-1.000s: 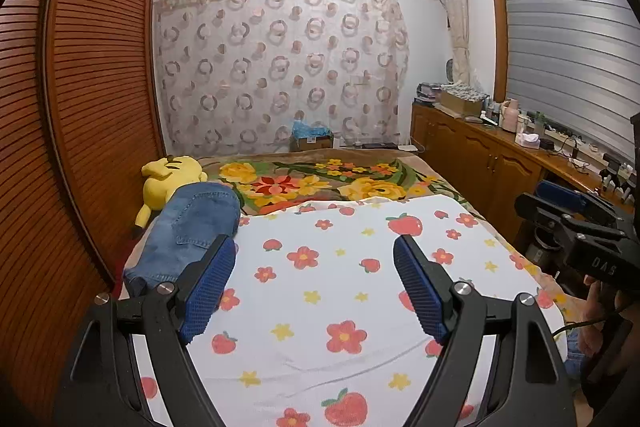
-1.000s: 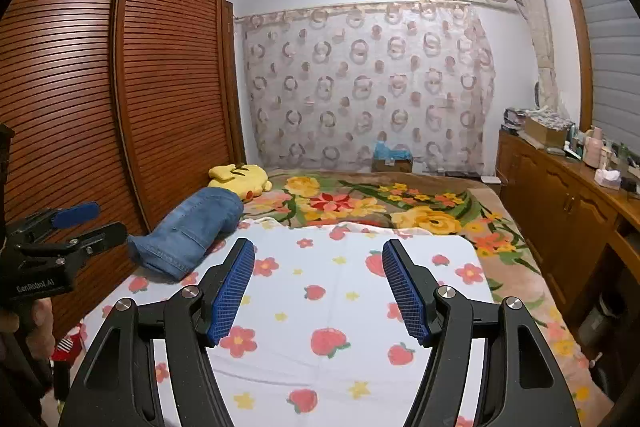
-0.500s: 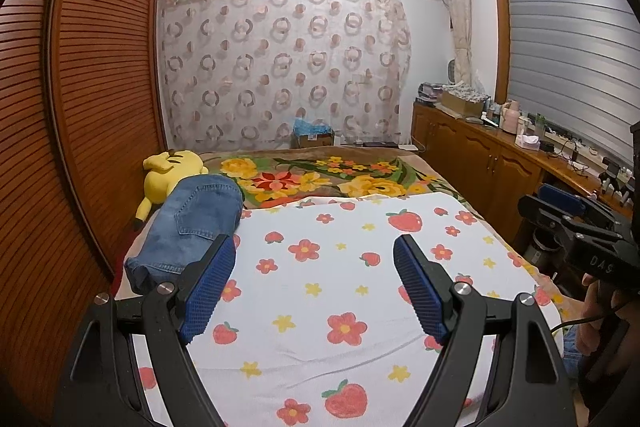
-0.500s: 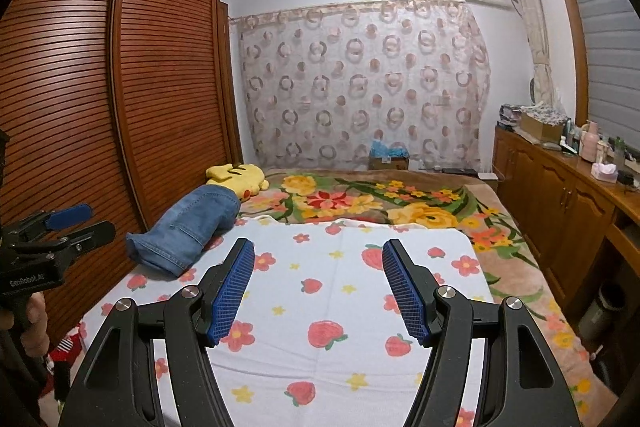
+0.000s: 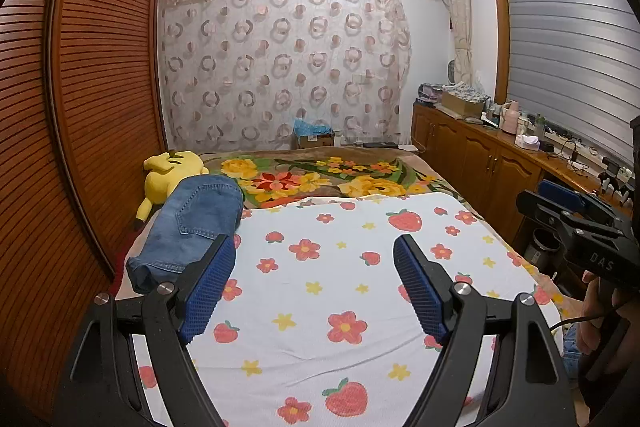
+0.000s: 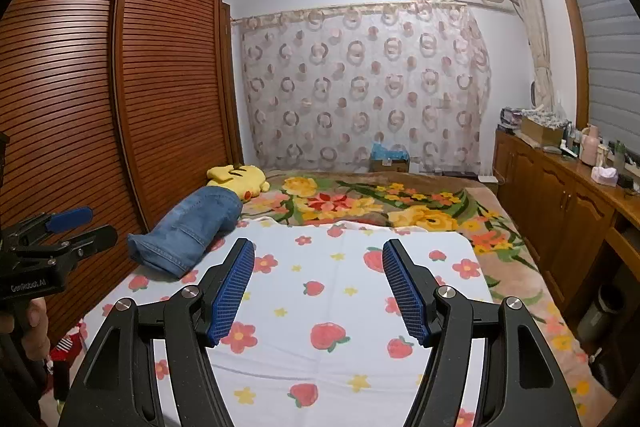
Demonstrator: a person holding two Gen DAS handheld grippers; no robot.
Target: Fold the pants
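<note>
Both grippers up over the bed, nothing grabbed yet

Strawberry-and-flower sheet [image 5: 320, 291] spread over the near part of the bed, floral blanket [image 5: 320, 179] just beyond the sheet's far edge. Folded jeans [image 5: 192, 223] sitting on the sheet's far left corner, right beside the yellow plush toy [image 5: 168, 171]. Left gripper [image 5: 314, 283] and right gripper [image 6: 318, 287] hovering above the sheet, well apart from the jeans, jaws spread wide on both, blue pads [image 6: 232, 291] bare.

Pants [image 5: 192, 227] lie left on sheet [image 5: 340, 307], before toy [image 5: 166, 173].
</note>
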